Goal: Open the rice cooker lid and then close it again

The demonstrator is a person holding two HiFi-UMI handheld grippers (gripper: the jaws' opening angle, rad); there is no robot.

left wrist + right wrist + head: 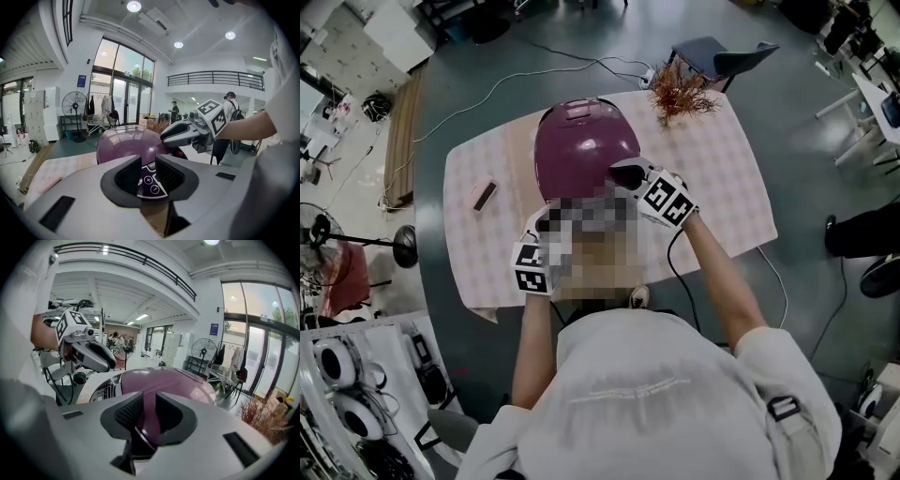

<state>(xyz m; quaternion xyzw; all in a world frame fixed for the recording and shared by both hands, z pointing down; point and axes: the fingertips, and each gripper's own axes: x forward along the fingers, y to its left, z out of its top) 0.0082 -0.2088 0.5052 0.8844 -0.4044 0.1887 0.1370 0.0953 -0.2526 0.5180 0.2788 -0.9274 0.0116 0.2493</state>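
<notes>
A purple rice cooker (581, 145) stands on the checked tablecloth (722, 178) with its lid down. My right gripper (619, 173) rests its fingertips at the lid's front right edge; in the left gripper view the right gripper (171, 136) lies just over the dome (126, 143). Its jaws stand a narrow gap apart with only the lid (168, 380) seen beyond them. My left gripper (539, 225) hovers at the cooker's front left, partly hidden by a mosaic patch. Its jaws (148, 171) are a little apart and frame the control panel (150, 183), holding nothing.
A dried reddish plant (680, 94) stands at the table's far right corner, with a chair (712, 56) behind it. A small brown block (484, 195) lies on the cloth at the left. A standing fan (319, 230) and cables are on the floor.
</notes>
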